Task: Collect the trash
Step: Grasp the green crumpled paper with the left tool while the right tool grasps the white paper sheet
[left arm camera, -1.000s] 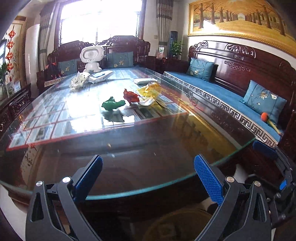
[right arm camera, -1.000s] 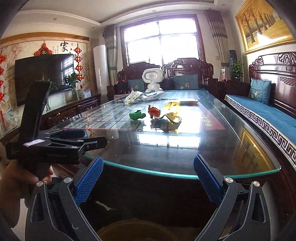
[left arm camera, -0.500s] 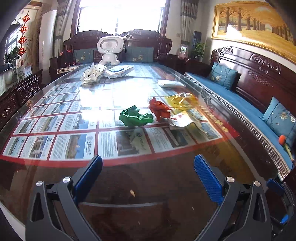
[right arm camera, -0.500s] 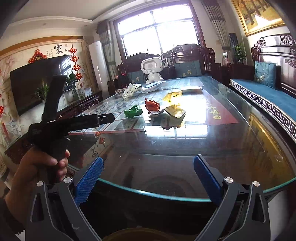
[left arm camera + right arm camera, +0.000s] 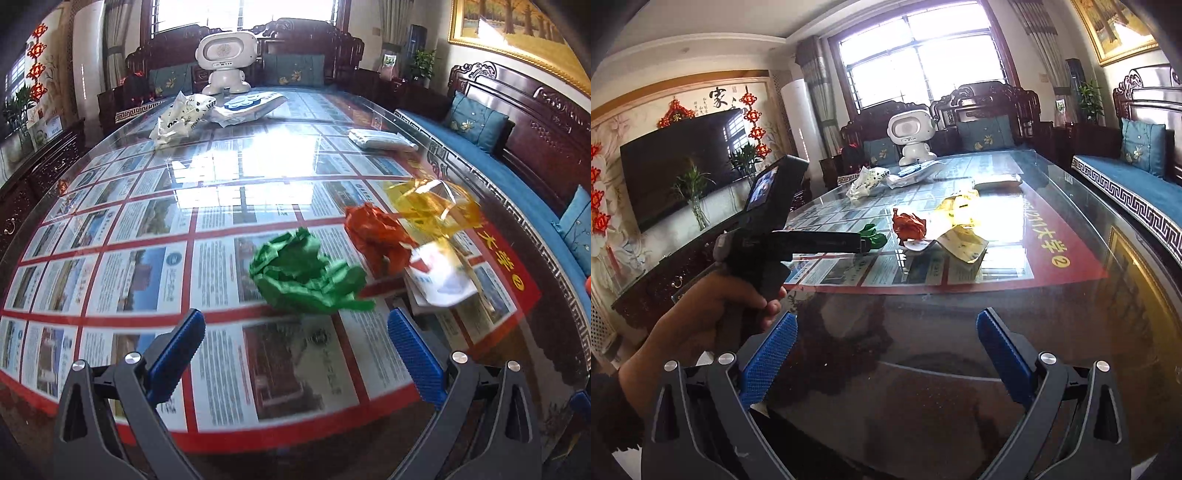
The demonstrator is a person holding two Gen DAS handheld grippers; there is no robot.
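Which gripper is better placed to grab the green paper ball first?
Left. The open left gripper sits just short of the green paper ball; the right gripper hangs back near the table's edge.

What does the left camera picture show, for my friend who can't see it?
An open left hand-held gripper points at a crumpled green paper on a glass table. Red paper and yellow wrapper lie beyond it.

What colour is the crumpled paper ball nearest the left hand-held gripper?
Green. The crumpled paper ball shows best in the left wrist view, just ahead of the open left hand-held gripper.
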